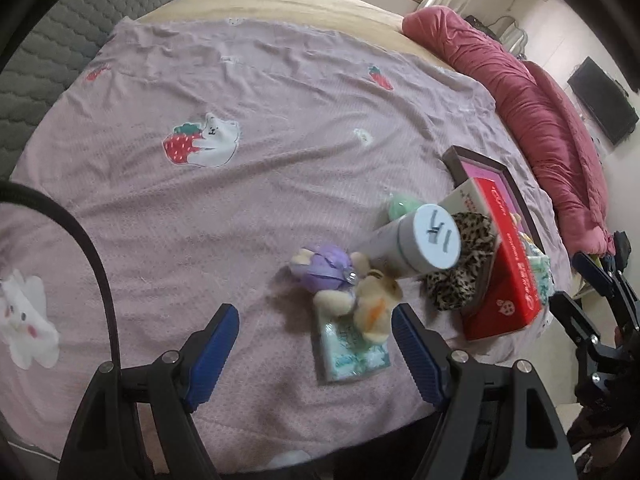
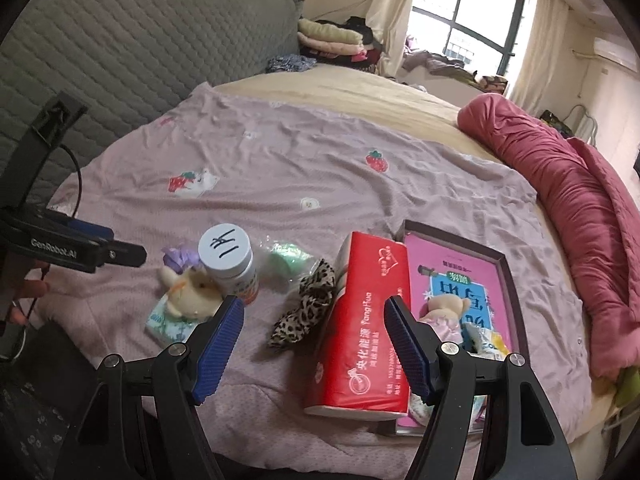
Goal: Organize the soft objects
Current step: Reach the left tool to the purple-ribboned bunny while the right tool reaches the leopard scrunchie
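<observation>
Soft things lie on the pink bedspread [image 1: 248, 208]. A cream plush toy [image 1: 372, 304] lies on a teal tissue pack [image 1: 352, 356], beside a purple plush [image 1: 320, 268]. A leopard scrunchie [image 2: 308, 304] and a green soft item [image 2: 286, 260] lie near a red tissue pack [image 2: 360, 332]. A small pink-dressed bear [image 2: 444, 312] lies in the dark tray [image 2: 508, 280]. My left gripper [image 1: 314, 344] is open, just before the cream plush. My right gripper [image 2: 314, 344] is open and empty above the scrunchie and red pack.
A white-lidded bottle [image 2: 230, 264] stands among the toys. A pink book [image 2: 464, 280] lies in the tray. A rolled red quilt [image 2: 580, 208] runs along the right of the bed. A grey padded headboard [image 2: 140, 48] stands behind.
</observation>
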Motion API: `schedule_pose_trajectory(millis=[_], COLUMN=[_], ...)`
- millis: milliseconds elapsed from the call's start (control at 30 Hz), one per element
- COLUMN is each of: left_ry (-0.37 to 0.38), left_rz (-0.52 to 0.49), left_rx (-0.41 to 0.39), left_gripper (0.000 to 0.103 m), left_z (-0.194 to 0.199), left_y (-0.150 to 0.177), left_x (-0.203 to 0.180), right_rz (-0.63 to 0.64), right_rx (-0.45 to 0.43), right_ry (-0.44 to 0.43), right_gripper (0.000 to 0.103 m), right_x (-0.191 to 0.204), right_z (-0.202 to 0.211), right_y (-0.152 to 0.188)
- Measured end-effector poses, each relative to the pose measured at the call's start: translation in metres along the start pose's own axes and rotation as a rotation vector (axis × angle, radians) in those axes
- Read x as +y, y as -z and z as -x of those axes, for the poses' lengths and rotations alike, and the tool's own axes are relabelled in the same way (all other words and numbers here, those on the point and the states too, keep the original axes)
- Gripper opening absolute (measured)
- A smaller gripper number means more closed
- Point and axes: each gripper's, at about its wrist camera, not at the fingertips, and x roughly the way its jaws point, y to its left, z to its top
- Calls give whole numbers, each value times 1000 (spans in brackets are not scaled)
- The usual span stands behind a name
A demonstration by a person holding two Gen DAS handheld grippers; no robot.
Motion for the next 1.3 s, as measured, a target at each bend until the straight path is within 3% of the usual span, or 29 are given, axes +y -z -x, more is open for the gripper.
schedule_pose_trajectory(millis=[567,833,1033,1167,1200,1300], left_ry=[154,222,236,233,234,238], left_rz=[204,228,224,211,211,212], left_rx=[109,126,147,148,148,152], left_gripper=[78,47,45,45,45,45], left_z=[-80,-91,-98,-98,-99,-99], left_y=[-18,-29,-33,-34,-33,-33], left_x=[37,32,29,26,27,28], right_rz=[53,50,244,370,397,398], right_rx=[53,74,116,141,146,137], right_ry=[34,62,178,253,271,291], right_gripper=[74,74,74,56,47,31], right_x=[4,3,29,43,45,43], right_z=[-40,-71,-99,-113,-117,-120], right_y=[-5,-15,-18,-9,-6,-4])
